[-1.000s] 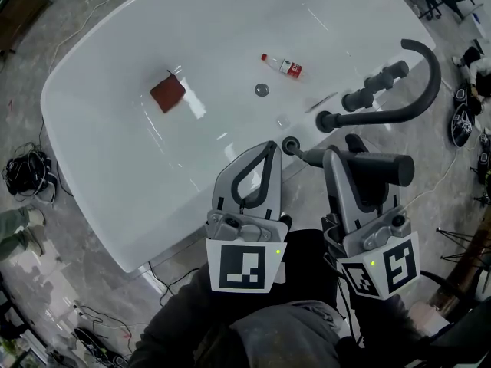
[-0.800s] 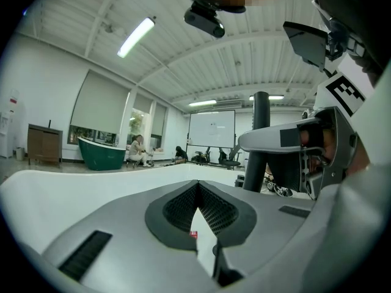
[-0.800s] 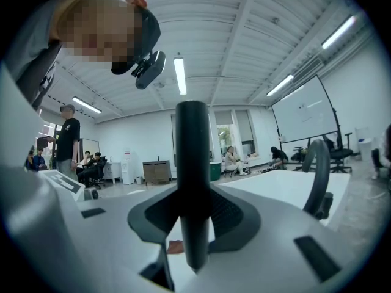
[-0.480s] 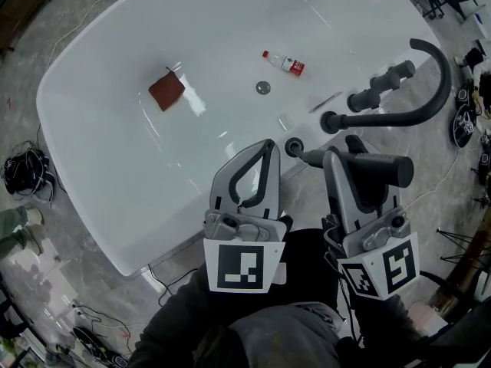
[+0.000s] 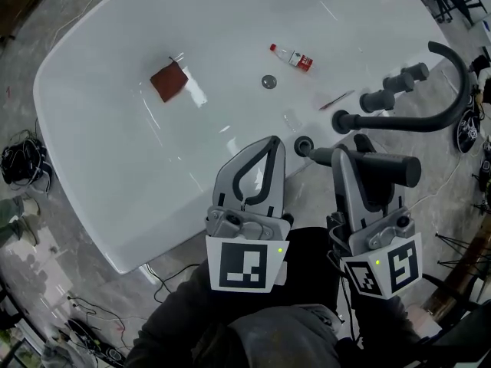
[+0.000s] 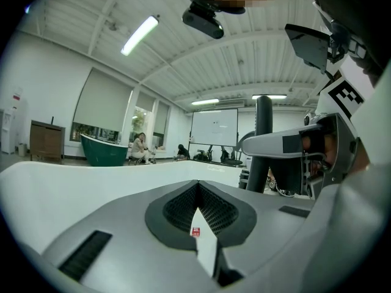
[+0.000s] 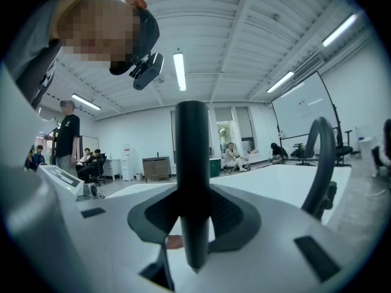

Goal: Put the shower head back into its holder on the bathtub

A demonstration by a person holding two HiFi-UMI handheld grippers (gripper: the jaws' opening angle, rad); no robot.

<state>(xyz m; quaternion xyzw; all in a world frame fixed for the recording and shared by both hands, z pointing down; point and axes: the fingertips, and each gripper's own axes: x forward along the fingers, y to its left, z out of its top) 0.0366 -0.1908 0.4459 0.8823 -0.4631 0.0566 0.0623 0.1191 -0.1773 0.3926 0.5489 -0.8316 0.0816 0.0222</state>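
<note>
My right gripper [image 5: 347, 153] is shut on the dark grey shower head [image 5: 380, 169], which lies crosswise between its jaws. In the right gripper view the shower head [image 7: 192, 182] stands as a dark bar in front of the pads. Its thin end sits just right of the round dark holder [image 5: 304, 142] on the white bathtub's rim [image 5: 100, 205]; I cannot tell whether they touch. My left gripper [image 5: 272, 142] is beside the right one, above the rim left of the holder. Its jaws are shut and hold nothing, as the left gripper [image 6: 197, 191] shows in its own view.
A curved dark faucet [image 5: 430, 117] with two tap handles [image 5: 395, 89] rises at the right. Inside the tub lie a red cloth [image 5: 169, 80], a small bottle [image 5: 295, 57], the drain [image 5: 268, 82] and a thin metal piece [image 5: 337, 100]. Cables lie on the floor around.
Both grippers have sunk slightly together toward the tub rim. The shower head stays in the right gripper and the left stays shut and empty.
</note>
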